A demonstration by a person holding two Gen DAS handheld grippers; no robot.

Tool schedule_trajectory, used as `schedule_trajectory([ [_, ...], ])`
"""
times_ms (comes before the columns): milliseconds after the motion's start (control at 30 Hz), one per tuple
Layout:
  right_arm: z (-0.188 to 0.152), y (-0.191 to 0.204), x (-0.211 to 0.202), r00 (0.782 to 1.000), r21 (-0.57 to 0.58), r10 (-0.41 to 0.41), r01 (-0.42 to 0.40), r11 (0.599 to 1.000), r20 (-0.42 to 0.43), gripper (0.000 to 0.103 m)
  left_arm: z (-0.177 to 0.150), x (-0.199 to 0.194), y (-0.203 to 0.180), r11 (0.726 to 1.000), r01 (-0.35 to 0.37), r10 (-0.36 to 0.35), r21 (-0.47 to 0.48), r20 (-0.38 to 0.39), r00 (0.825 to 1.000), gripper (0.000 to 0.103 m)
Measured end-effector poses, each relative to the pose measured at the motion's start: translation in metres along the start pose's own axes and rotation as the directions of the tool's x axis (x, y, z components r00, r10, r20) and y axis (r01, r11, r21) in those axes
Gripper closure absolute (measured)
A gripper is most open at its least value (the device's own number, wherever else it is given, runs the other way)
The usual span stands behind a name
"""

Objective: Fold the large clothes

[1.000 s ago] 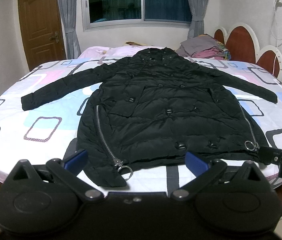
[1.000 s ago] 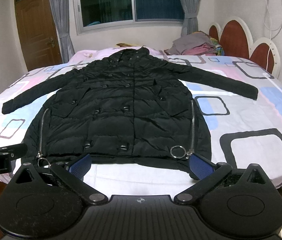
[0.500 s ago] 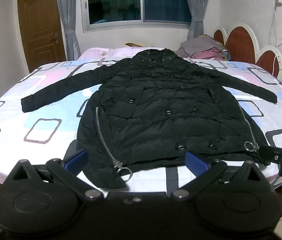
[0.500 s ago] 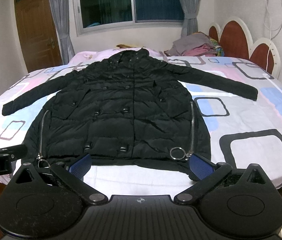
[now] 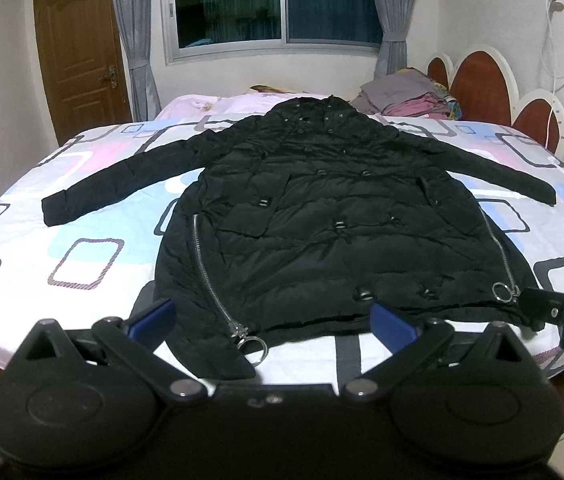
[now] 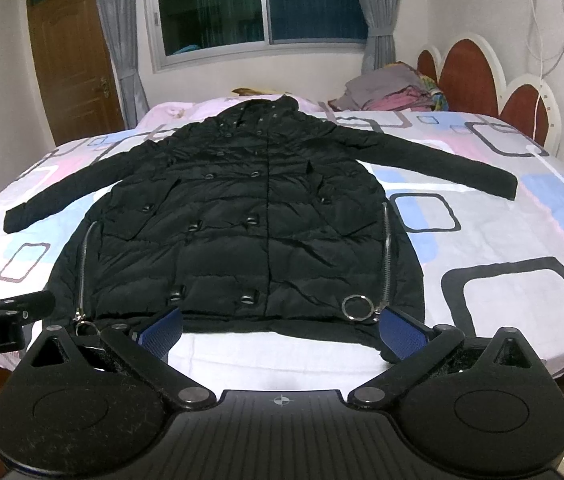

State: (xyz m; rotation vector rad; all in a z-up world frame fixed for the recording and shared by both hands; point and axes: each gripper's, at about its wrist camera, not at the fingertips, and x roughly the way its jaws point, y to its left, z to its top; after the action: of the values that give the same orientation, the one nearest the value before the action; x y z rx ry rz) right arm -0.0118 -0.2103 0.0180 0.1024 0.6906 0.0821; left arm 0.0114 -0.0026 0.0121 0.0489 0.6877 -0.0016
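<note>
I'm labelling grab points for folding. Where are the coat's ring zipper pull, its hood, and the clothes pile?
ring zipper pull (image 6: 357, 307): right wrist view, on the metal ring.
hood (image 5: 310, 114): left wrist view, on its studded top.
clothes pile (image 5: 406, 98): left wrist view, on the grey fabric.

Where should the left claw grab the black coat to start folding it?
Probably the black coat at its near-left hem corner, approached from the bed's near edge. That corner hangs loose past the zipper ring, directly between the open left claw fingers.
</note>
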Motion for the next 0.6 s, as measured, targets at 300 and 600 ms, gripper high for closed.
schedule_trajectory([
  [300, 0.038, -0.025, 0.020, 0.998, 0.066, -0.025, 0.021, 0.998, 0.062, 0.000, 0.035, 0.014, -0.003, 0.999, 0.027, -0.029, 0.017, 0.103, 0.994, 0.000],
  [600, 0.121, -0.118, 0.075, 0.978, 0.253, -0.098, 0.049, 0.966, 0.182, 0.000, 0.113, 0.073, -0.035, 0.995, 0.079, -0.091, 0.057, 0.244, 0.966, 0.000],
])
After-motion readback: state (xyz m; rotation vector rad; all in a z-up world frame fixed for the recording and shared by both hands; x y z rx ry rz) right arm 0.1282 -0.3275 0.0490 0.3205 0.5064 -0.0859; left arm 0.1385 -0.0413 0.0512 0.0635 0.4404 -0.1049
